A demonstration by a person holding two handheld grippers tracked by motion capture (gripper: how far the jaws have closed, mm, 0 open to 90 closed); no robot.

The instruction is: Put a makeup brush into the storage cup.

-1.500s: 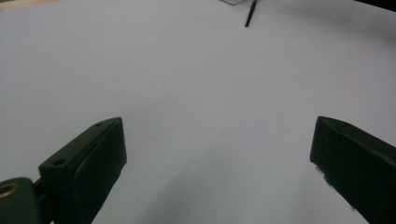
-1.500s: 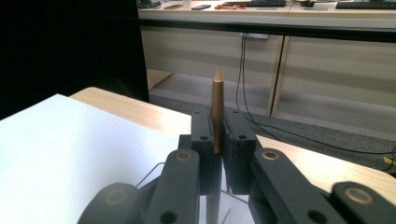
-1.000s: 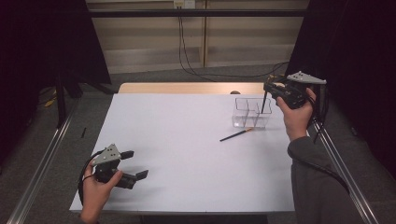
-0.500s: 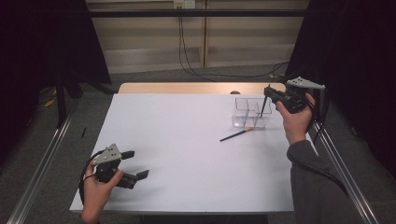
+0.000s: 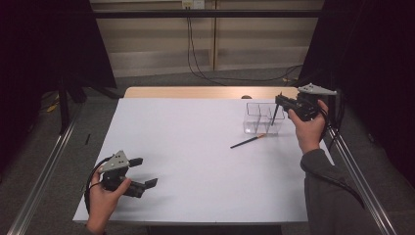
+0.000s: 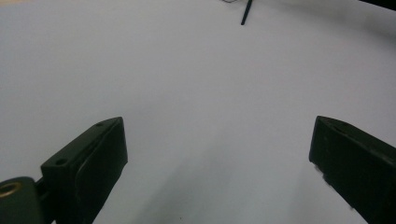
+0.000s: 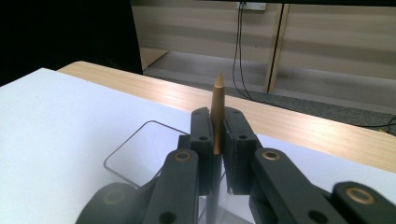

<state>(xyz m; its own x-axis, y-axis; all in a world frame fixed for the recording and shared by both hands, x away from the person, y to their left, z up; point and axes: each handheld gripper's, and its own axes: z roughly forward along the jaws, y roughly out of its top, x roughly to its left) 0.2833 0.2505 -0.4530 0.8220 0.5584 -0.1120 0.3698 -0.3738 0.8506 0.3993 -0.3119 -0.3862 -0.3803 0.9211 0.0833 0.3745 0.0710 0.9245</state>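
Left gripper [image 5: 142, 172]: near left of the white table [image 5: 195, 147], jaws spread wide, nothing between them. Loose brush [image 5: 247, 141]: lying flat mid-table, just beside the clear divided box [image 5: 262, 119]. Right gripper [image 5: 279, 100]: far right, above that box, jaws clenched on an upright brush [image 7: 217, 112], gold tip up, dark shaft hanging into the box.
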